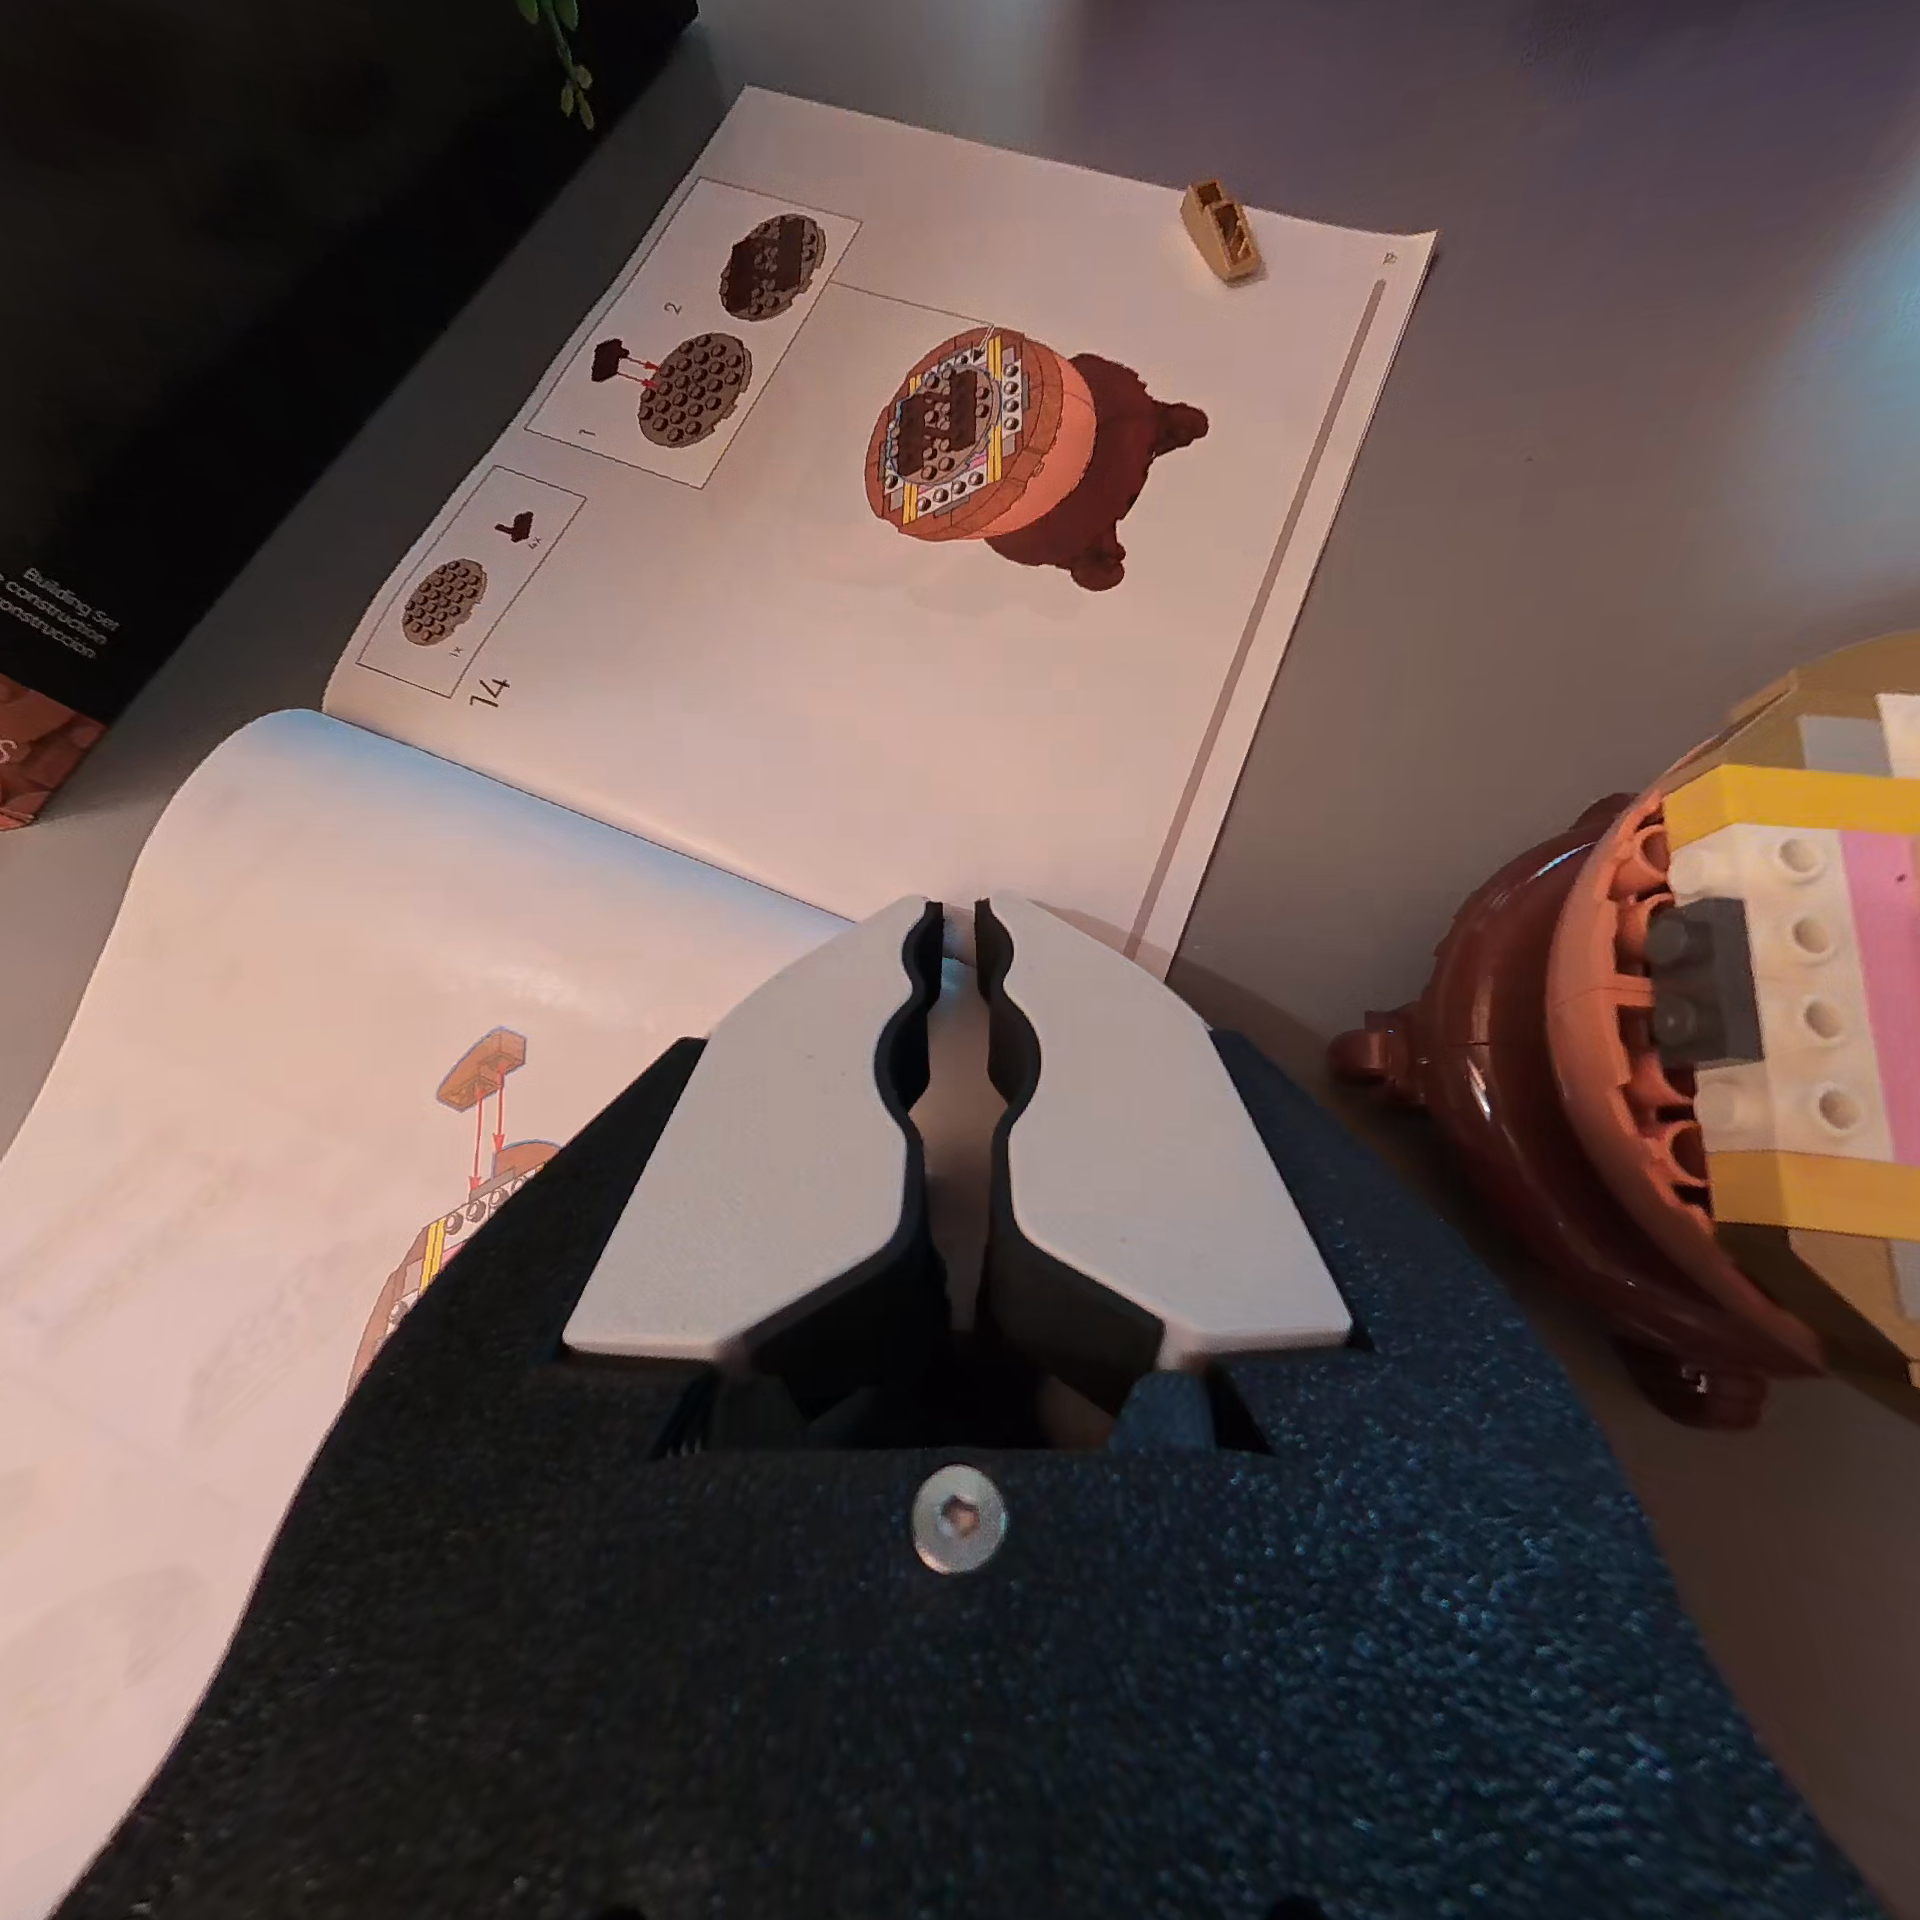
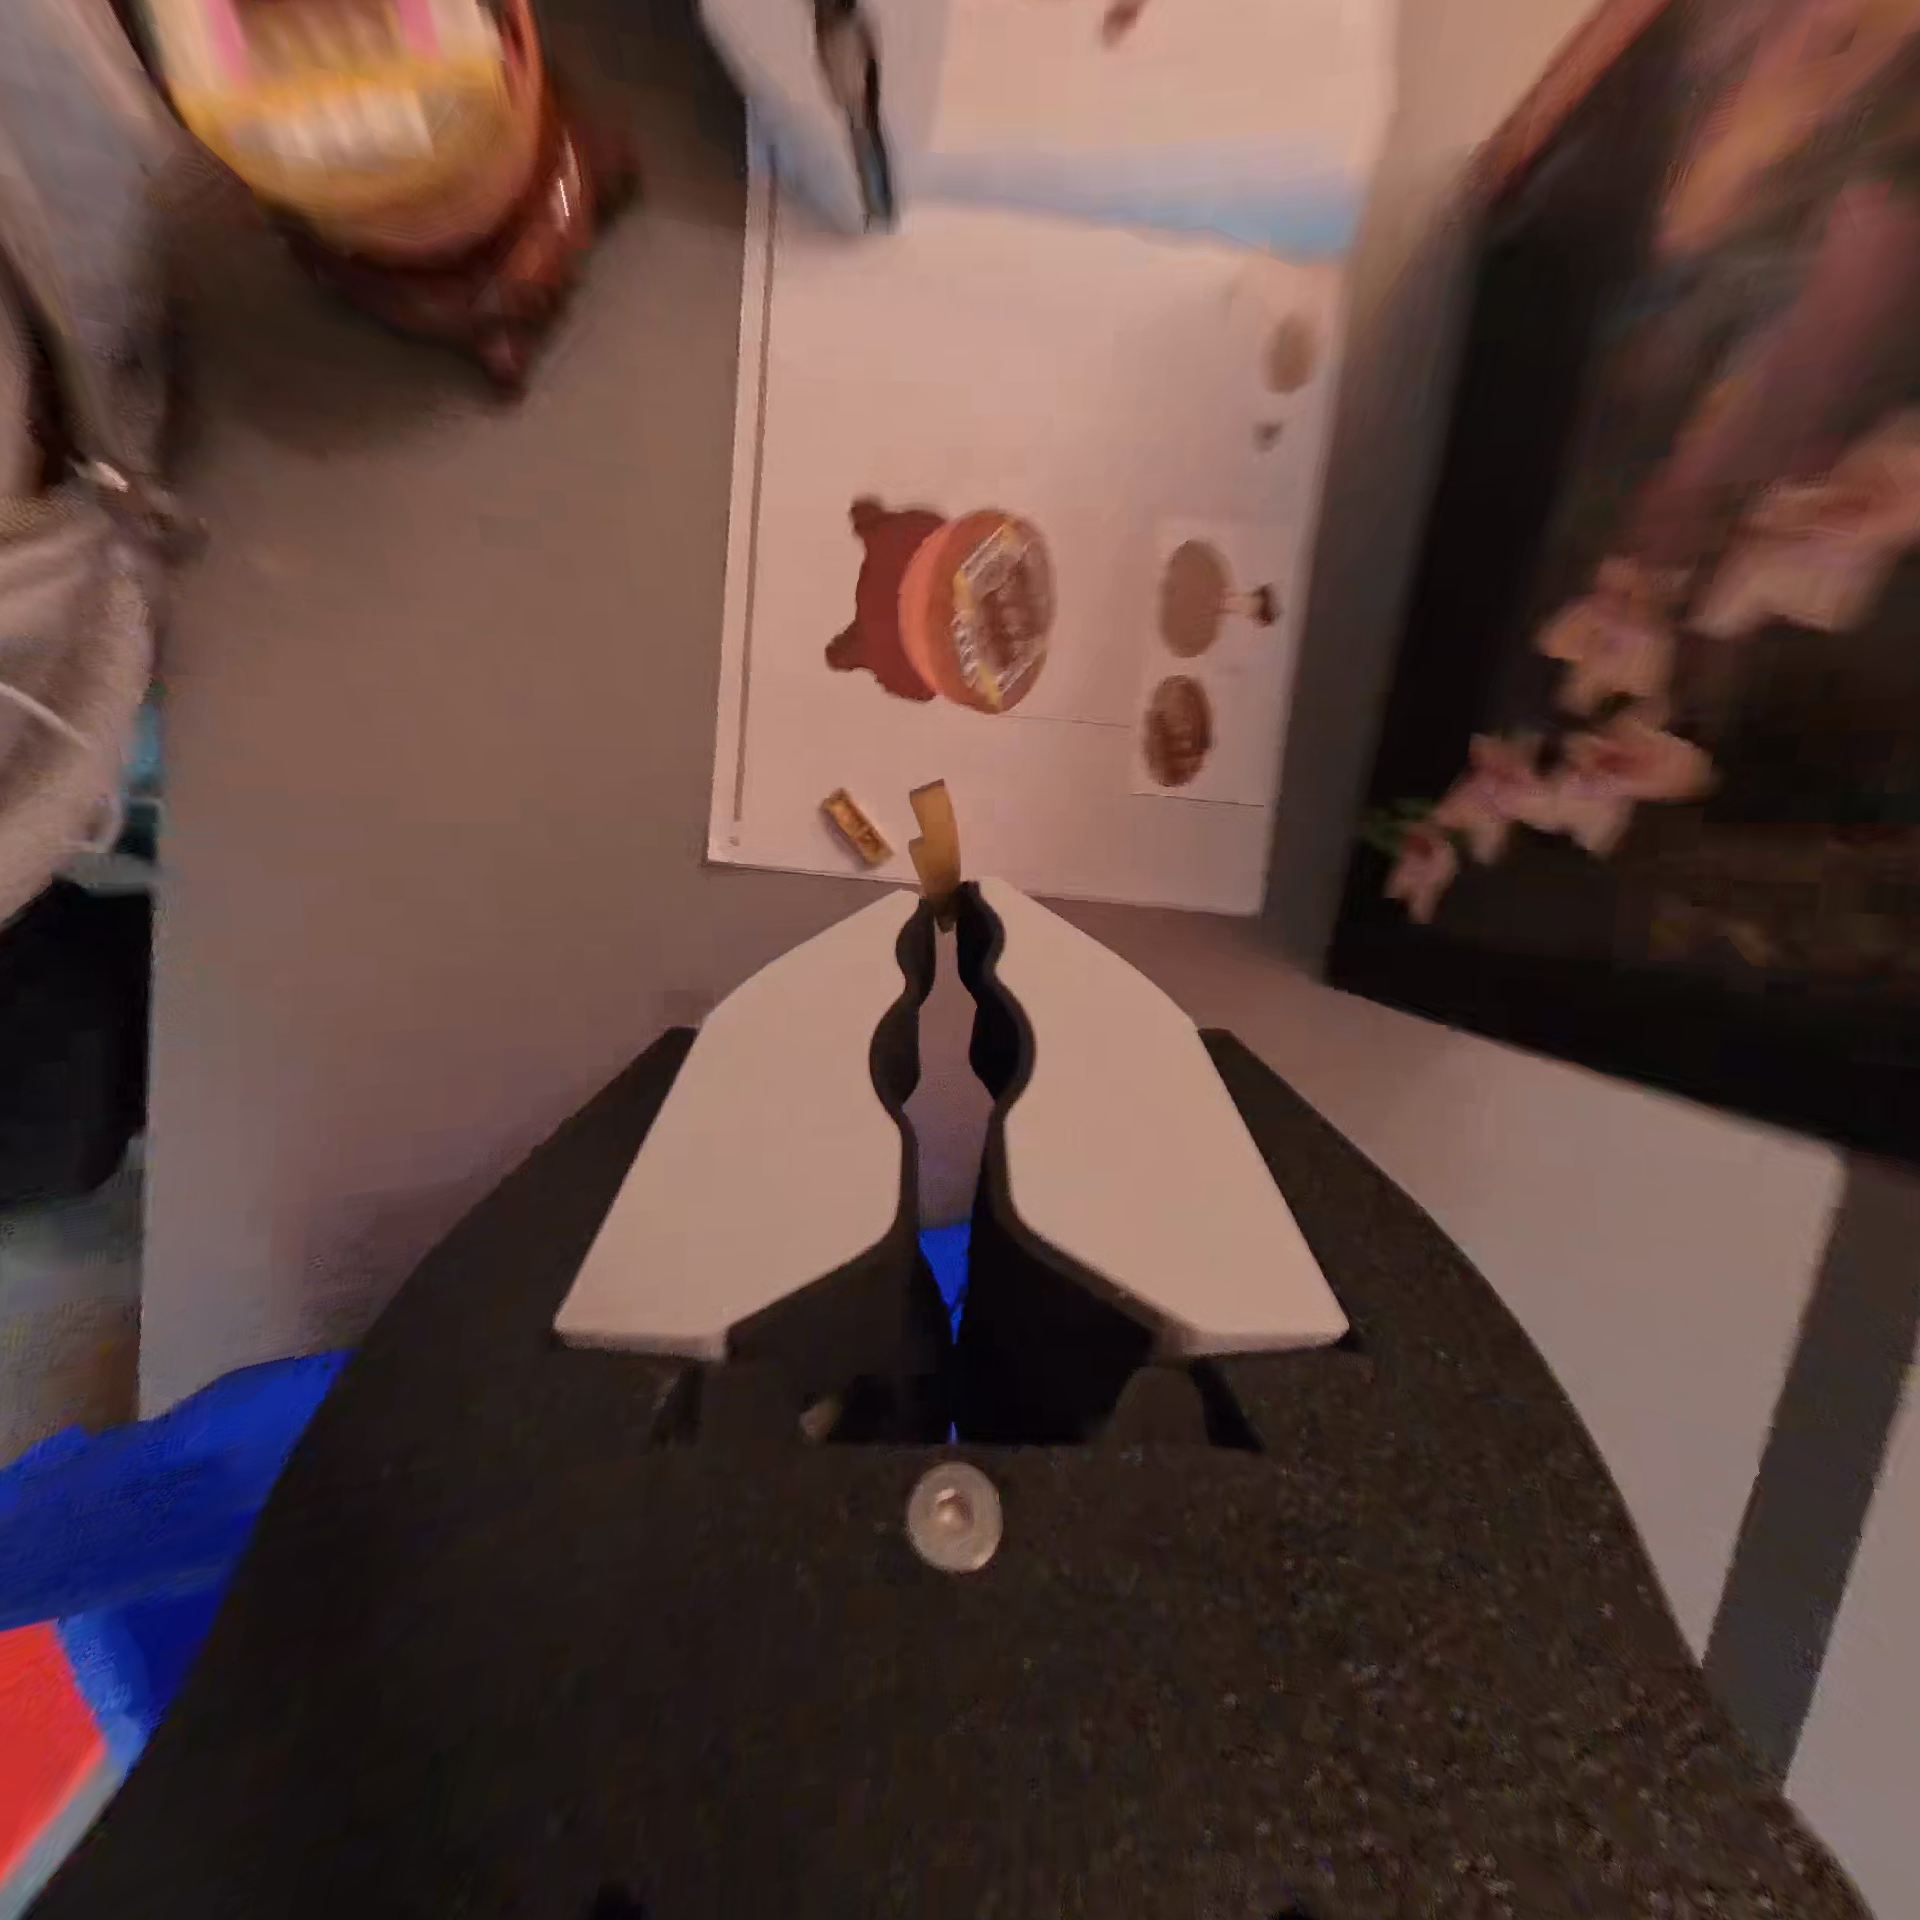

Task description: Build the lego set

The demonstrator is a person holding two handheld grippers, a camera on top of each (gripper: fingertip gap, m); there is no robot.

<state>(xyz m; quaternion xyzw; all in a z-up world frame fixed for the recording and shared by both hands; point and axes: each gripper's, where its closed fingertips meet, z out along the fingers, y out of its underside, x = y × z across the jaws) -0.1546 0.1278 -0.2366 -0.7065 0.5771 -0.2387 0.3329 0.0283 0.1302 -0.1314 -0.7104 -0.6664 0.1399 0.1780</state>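
The open instruction booklet (image 1: pixel 831 582) lies flat on the grey table (image 1: pixel 1610 416), and I use it as the landmark. The left gripper (image 1: pixel 958 920) hangs above the lower edge of the booklet, where one page curls up; its two grey fingers are almost together with only a thin slit between the tips, and nothing is between them. Just beside the booklet, on its right side in the left wrist view, stands the half-built lego model (image 1: pixel 1683 1091): a round dark brown base with feet, tan curved walls, and yellow, white, pink and grey bricks on top. On the far corner of the booklet page lies a small tan brick (image 1: pixel 1224 231), hollow side visible, well apart from the model. The right gripper (image 2: pixel 943 902) is near that same corner of the booklet; its tips are closed on a thin tan lego piece (image 2: pixel 935 831), which sticks out forward. The other tan brick lies just beside this piece on the page. A dark box (image 2: pixel 1662 520) with flower pictures stands beside the booklet, opposite to the model.
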